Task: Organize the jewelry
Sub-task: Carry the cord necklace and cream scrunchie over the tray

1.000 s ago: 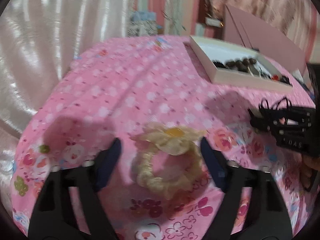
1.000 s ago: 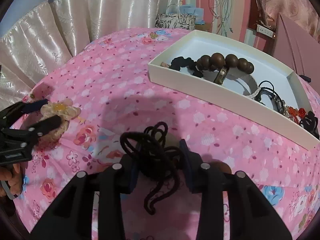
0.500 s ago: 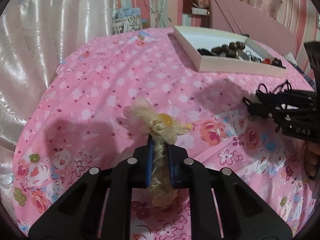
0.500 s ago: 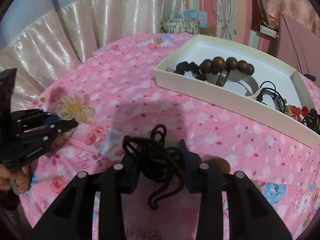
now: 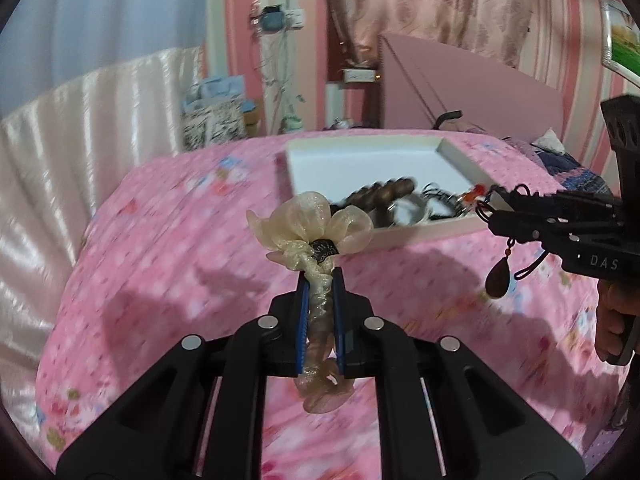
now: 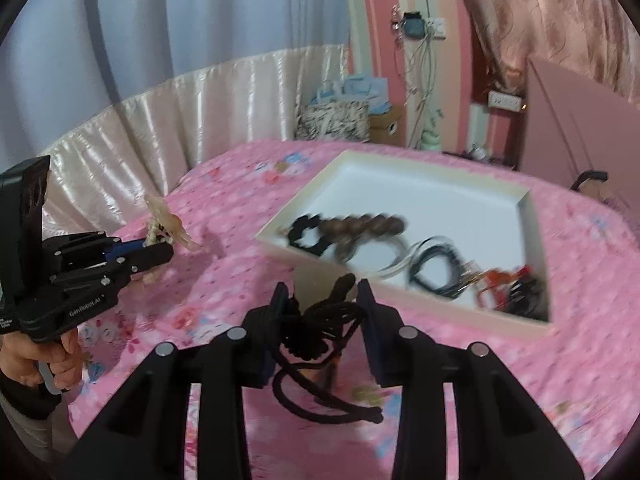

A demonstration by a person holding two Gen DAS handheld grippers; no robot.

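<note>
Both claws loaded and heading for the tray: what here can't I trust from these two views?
- Tray contents: motion-blurred in both views; the bead bracelet and cords smear together.
- Right wrist view: the black cord tangle hides its pendant; grip point unclear.
- Left wrist view: the scrunchie covers the tray's near-left corner.
- Left claw fingers hide the scrunchie's pinched middle.

cream scrunchie (image 5: 308,224), black cord (image 6: 320,332), white tray (image 6: 400,184), pink floral bedspread (image 5: 180,240).
</note>
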